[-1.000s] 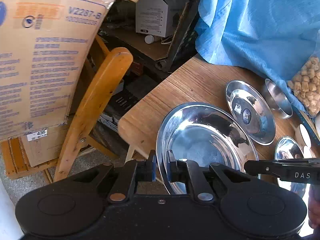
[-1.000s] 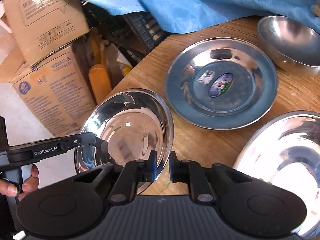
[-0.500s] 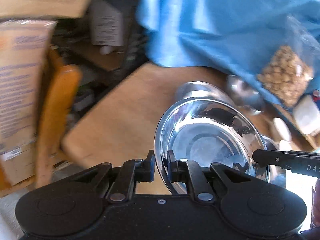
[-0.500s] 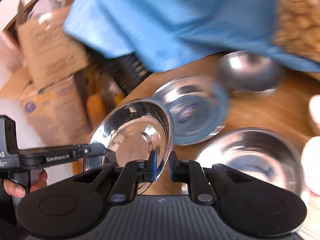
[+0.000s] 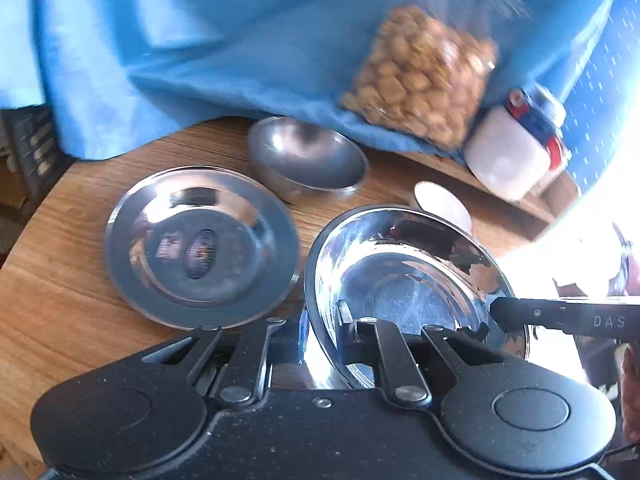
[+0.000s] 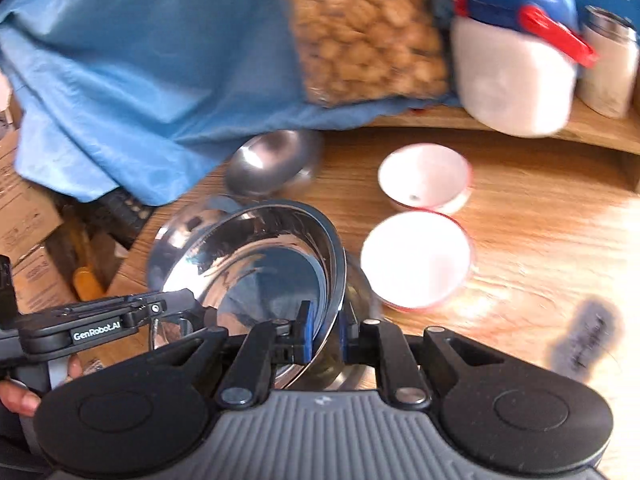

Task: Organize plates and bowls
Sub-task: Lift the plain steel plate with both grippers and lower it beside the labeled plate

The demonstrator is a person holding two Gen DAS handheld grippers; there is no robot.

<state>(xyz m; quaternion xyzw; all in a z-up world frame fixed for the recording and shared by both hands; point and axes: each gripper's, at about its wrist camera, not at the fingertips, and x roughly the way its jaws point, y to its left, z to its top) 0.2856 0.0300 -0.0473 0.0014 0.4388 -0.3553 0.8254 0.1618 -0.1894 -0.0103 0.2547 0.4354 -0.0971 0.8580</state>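
Left gripper [image 5: 324, 330] clamped on the near rim of the steel dish [image 5: 404, 280], one finger outside the wall, the other inside the hollow. Right gripper [image 6: 322, 330] clamped on the same dish [image 6: 256, 264] at the opposite rim, blue pads [image 6: 305, 330] pressed to either side of the thin edge. Dish held tilted between the two tools, hollow facing up and toward the left one.

From the left wrist: right tool's black finger [image 5: 560, 316] reaching in from the right, tip at the dish's far rim. Left of the fingers, a flat steel plate [image 5: 200, 244] with a sticker at its centre, resting on the wooden table [image 5: 52, 292], just beside the held dish. Ahead of the fingers, a small steel bowl [image 5: 308, 156] at the hem of a blue cloth [image 5: 180, 40]. Ahead and right, a bag of brown snacks [image 5: 420, 80] and a white jar [image 5: 508, 156] with a blue and red lid.

From the right wrist: left tool [image 6: 100, 324] coming in from the left, marked GenRobot.AI, tip at the dish's rim. Just right of the fingers, a white bowl [image 6: 416, 260] with a red rim; ahead of it, a second, smaller white bowl [image 6: 424, 176]. Under the held dish, another steel rim partly showing; whether touching, cannot tell. Much of the far scene blurred.
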